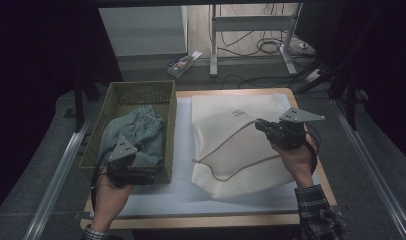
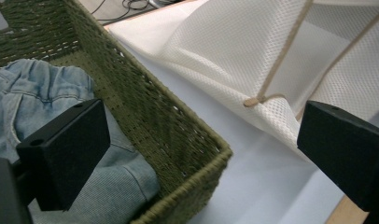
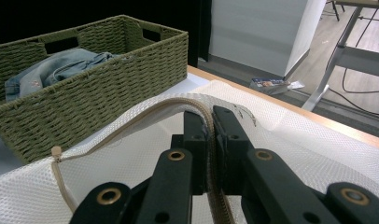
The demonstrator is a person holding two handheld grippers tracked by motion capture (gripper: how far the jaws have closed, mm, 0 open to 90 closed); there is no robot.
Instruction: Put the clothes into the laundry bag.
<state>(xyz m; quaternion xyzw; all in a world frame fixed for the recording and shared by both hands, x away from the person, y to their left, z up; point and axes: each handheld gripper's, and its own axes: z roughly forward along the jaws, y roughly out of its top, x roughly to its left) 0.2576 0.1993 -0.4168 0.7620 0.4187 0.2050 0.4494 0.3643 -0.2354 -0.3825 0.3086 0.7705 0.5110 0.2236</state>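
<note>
We keep the right hand-held gripper [image 3: 210, 140] pinching the mesh bag's zipper edge [image 3: 178, 102] high, left hand-held gripper [image 2: 201, 154] spread toward the jeans [image 2: 47, 93].

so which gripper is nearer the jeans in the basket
Left. The left gripper hangs open right over the jeans in the basket; the right gripper is across the table, shut on the mesh bag.

Right gripper [image 3: 209, 140], lower centre of the frame: its black jaws are pinched on the tan zipper edge [image 3: 176, 103] of a white mesh bag [image 3: 290, 154], lifting it into an arch. Upper left: green woven basket [image 3: 108, 93] holding blue denim [image 3: 57, 67]. The wooden bench [image 3: 318, 119] edge runs diagonally at right.
</note>
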